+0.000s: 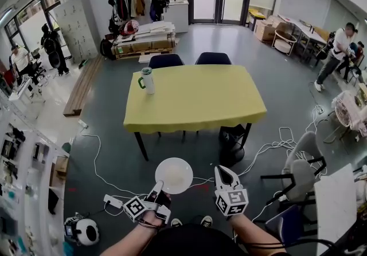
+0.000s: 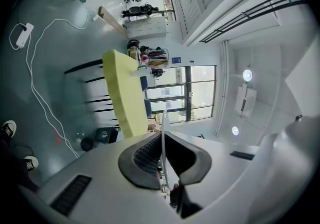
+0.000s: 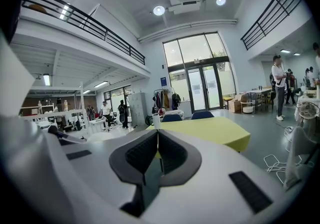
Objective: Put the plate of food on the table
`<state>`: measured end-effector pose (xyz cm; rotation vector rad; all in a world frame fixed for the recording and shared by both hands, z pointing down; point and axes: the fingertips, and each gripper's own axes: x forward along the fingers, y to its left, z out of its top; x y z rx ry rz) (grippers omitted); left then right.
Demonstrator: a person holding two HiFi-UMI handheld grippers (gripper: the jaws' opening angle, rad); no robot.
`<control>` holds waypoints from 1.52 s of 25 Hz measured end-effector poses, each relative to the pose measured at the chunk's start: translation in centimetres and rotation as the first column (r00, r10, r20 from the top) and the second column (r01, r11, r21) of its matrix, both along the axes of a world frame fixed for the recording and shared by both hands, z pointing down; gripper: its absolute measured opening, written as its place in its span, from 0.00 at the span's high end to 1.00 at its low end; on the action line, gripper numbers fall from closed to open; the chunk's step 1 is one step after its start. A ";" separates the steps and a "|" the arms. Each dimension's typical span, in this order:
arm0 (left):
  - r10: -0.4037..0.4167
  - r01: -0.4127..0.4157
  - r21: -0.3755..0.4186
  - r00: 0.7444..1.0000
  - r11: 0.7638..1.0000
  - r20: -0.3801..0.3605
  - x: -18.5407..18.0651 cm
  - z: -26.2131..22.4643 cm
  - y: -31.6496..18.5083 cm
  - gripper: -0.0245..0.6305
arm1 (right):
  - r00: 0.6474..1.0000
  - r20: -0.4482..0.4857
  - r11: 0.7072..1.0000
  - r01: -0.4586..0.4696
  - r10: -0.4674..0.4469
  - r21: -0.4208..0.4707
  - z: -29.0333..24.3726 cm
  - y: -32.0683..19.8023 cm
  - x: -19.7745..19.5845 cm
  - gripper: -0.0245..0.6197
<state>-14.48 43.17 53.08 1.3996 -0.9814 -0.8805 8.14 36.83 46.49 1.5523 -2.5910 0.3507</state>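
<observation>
Plate (image 1: 174, 175) rim-pinched by L gripper (image 1: 159, 186) alone, R gripper (image 1: 221, 170) shut empty; could tip/slip en route to table (image 1: 200, 103), 12 o'clock.

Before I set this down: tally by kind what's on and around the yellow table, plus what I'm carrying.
yellow table: 1
blue chairs: 2
white tumbler, on the table: 1
white plate, held by the left gripper: 1
Total: 5

Left gripper (image 1: 157, 185) — holding plate (image 1: 174, 174), yellow table (image 1: 195, 97) ahead
</observation>
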 end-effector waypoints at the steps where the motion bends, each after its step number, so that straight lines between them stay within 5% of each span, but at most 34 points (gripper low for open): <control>1: 0.001 -0.001 0.001 1.000 1.000 -0.001 -0.2 -0.1 0.0 0.93 | 1.000 -0.001 1.000 -0.001 0.001 0.001 0.0 0.0 -0.2 0.94; 25: 0.039 -0.040 -0.010 0.999 0.999 -0.033 -4.8 0.7 -2.3 0.93 | 0.997 -0.047 0.998 -0.057 0.056 -0.019 0.8 0.4 -4.5 0.94; 38: 0.025 -0.025 -0.001 0.999 1.000 -0.045 -4.1 2.2 -11.7 0.93 | 0.998 -0.034 0.998 -0.060 0.059 -0.032 2.3 -8.5 -3.0 0.94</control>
